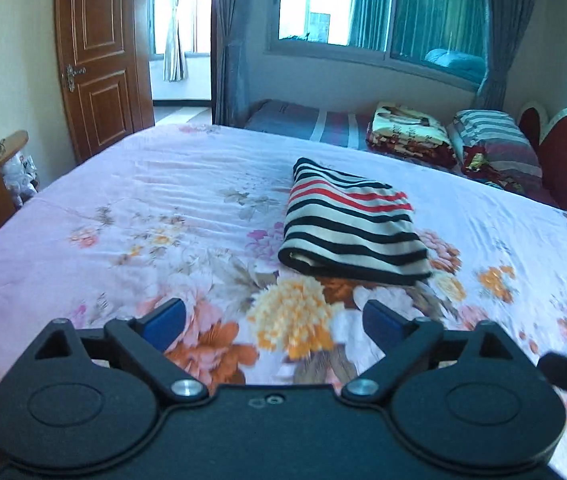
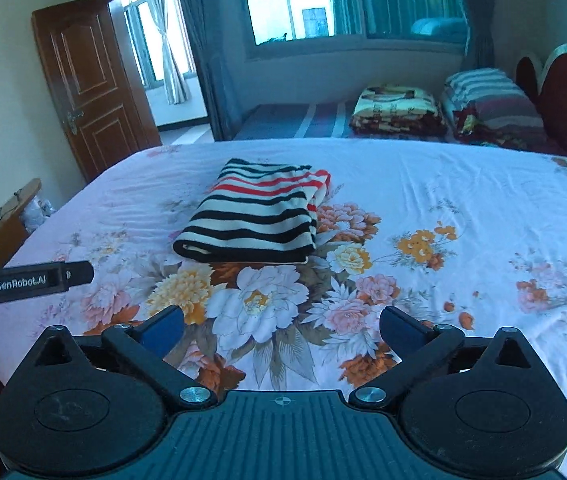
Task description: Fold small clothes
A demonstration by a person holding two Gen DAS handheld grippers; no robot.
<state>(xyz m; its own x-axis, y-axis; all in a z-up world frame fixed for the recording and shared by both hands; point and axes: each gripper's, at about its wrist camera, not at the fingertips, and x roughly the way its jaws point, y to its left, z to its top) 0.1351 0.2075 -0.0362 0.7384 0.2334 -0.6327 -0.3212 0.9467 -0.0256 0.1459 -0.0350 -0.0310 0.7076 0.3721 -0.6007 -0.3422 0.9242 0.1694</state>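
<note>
Left wrist view: my left gripper (image 1: 273,322) and right gripper (image 2: 281,326) gape wide, holding nothing, both well short of the striped garment (image 2: 253,216). It lies folded mid-bedsheet (image 2: 463,184); I judge folding done, so next comes pulling clear.

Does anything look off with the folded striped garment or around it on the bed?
Little stands out. The striped garment lies folded on the floral bedspread, with its red-striped under layer sticking out past the right edge, so the fold is slightly uneven. Both hand-held grippers are open and clear of it.
</note>
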